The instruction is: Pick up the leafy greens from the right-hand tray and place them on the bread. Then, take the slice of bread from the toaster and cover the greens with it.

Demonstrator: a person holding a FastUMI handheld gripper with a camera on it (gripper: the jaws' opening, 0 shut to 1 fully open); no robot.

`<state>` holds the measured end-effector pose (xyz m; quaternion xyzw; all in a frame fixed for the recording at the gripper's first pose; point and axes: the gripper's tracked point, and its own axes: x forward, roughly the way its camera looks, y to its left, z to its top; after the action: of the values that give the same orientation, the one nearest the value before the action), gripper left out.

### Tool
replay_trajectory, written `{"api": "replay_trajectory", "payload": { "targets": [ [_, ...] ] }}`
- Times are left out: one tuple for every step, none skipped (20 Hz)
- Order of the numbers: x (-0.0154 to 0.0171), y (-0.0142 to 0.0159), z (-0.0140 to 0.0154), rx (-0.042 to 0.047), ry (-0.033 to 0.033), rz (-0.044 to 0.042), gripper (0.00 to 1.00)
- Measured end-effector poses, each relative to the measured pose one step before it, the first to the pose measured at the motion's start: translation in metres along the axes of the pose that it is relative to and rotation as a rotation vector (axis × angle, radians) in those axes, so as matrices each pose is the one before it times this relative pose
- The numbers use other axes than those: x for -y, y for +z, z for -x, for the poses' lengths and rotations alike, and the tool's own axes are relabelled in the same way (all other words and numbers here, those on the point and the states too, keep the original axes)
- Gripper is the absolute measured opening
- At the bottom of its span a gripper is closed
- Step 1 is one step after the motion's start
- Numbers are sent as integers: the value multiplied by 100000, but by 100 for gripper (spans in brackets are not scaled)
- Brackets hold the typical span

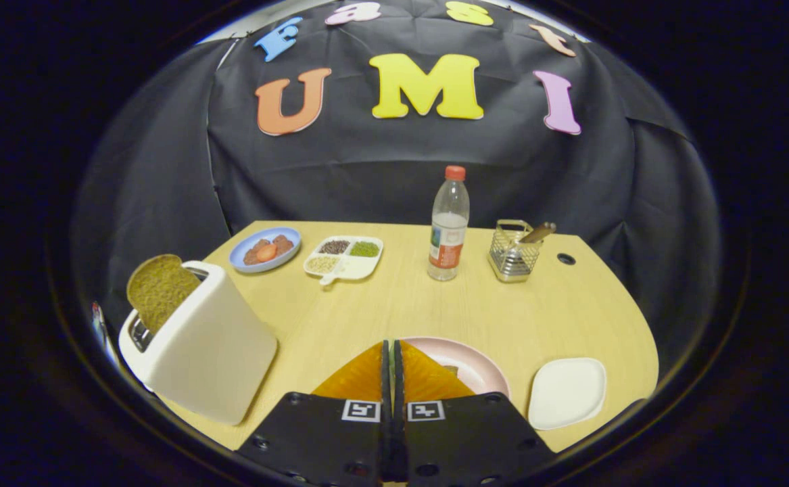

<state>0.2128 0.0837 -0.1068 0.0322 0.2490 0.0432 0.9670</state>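
The wooden table (394, 304) carries a toaster (211, 352), blue plate (264, 250), divided dish (344, 258), bottle (448, 226), wire basket (514, 253), pink plate (468, 362) and white tray (566, 392).

at the far side of the wooden table (394, 304) we see a blue plate (265, 249) of food beside a white divided dish (343, 258) of grains. right of them stand a clear water bottle (448, 226) with a red cap and a wire basket (514, 251) holding a wooden-handled utensil.

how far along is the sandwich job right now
The white tray to the right of the fingers lies bare, so the greens look already moved. The pink plate just beyond the fingers is mostly hidden, so I cannot confirm they sit on the bread. The gripper has its fingers closed together on nothing. Left: the bread slice stands in the toaster.
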Motion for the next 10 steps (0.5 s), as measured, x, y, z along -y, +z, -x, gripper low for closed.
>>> {"api": "replay_trajectory", "payload": {
  "targets": [
    [339,-23,-850,-331,-400,-893,0],
    [53,-139,-794,-385,976,-1524,0],
    [190,-66,-732,-647,-24,-999,0],
    [392,-212,-672,-1084,-482,-474,0],
    [152,-78,-591,-499,228,-596,0],
    [-22,-235,-724,-862,649,-703,0],
    [-18,-144,-419,-838,514,-687,1],
    [43,-211,-322,-840,127,23,1],
    [177,106,-218,233,-80,-273,4],
    [285,124,32,526,-1036,-375,10]
  ]
}}
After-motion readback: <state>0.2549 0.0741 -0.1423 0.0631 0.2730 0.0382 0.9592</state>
